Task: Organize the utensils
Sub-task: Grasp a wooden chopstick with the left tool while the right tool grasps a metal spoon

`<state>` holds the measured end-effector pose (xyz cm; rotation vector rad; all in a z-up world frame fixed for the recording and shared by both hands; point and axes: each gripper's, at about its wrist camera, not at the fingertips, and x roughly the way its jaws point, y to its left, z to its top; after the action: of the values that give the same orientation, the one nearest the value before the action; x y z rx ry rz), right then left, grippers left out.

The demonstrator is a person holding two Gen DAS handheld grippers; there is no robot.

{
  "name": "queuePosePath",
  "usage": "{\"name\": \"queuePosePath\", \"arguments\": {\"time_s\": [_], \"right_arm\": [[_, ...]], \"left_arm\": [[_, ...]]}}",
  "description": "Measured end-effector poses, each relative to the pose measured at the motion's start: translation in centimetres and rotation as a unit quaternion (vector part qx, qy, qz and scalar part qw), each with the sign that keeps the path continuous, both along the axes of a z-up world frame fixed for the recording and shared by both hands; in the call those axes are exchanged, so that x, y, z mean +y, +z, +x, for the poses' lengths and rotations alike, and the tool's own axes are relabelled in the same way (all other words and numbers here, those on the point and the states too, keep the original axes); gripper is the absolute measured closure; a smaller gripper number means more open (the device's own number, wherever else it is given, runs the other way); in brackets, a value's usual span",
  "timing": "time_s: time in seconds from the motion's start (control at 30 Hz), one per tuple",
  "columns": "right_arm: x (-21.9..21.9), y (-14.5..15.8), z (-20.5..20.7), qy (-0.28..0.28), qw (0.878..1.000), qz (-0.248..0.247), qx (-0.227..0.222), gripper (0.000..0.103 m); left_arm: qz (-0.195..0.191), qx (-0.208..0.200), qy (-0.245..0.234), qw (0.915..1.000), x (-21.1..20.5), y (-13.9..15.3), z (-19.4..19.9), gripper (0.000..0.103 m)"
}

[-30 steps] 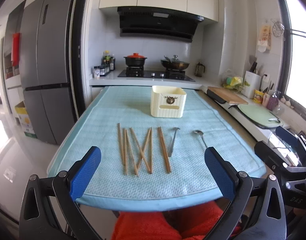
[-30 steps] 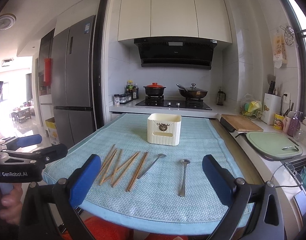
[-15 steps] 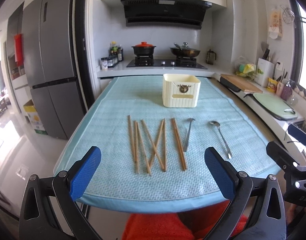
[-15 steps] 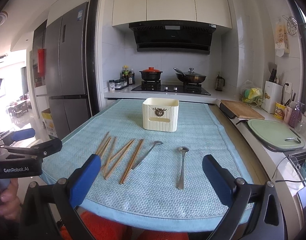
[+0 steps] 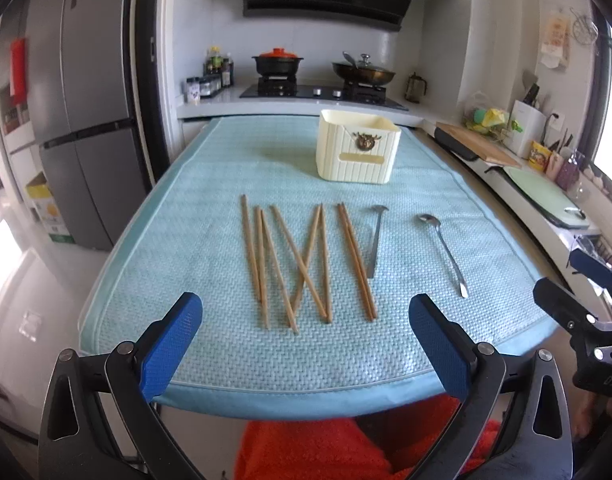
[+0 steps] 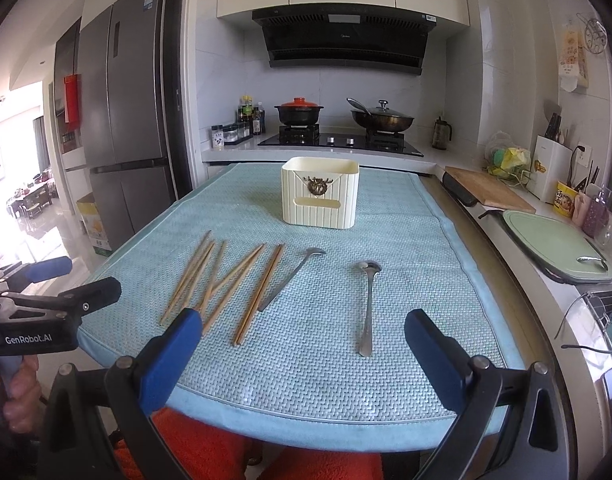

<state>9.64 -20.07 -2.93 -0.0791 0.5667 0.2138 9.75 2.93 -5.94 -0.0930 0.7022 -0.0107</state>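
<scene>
Several wooden chopsticks (image 5: 302, 258) lie side by side, some crossed, on a light blue mat (image 5: 210, 208). Right of them lie a metal spoon on its side (image 5: 376, 240) and a second metal spoon (image 5: 446, 252). A cream utensil holder (image 5: 358, 151) stands upright behind them. My left gripper (image 5: 306, 344) is open and empty at the mat's near edge, in front of the chopsticks. My right gripper (image 6: 302, 354) is open and empty at the near edge, in front of the second spoon (image 6: 368, 304). The chopsticks (image 6: 222, 280) and the holder (image 6: 320, 192) also show in the right wrist view.
A stove with a red-lidded pot (image 6: 300, 110) and a wok (image 6: 382, 118) stands behind the table. A counter on the right holds a wooden board (image 6: 490, 192) and a green cutting board (image 6: 554, 244). A grey fridge (image 5: 82, 120) stands at left.
Both grippers have moved forward towards the table and tilted down a little. The utensils and the holder now look nearer. Both grippers stayed open.
</scene>
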Motion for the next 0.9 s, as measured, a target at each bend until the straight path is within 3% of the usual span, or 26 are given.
{"name": "queuePosePath", "arguments": {"time_s": [0.23, 0.57, 0.9], "right_arm": [[-1.1, -1.6, 1.9, -0.01, 0.999, 0.016, 0.036, 0.0], [-3.3, -3.9, 5.8, -0.026, 0.996, 0.025, 0.076, 0.0], [-5.2, -5.3, 10.5, -0.015, 0.99, 0.049, 0.131, 0.0]], "left_arm": [[-0.078, 0.047, 0.023, 0.9956, 3.4, -2.7, 1.9, 0.0], [-0.068, 0.072, 0.051, 0.9938, 6.7, -4.8, 5.4, 0.0], [-0.071, 0.093, 0.05, 0.9919, 10.0, -5.4, 11.8, 0.001]]}}
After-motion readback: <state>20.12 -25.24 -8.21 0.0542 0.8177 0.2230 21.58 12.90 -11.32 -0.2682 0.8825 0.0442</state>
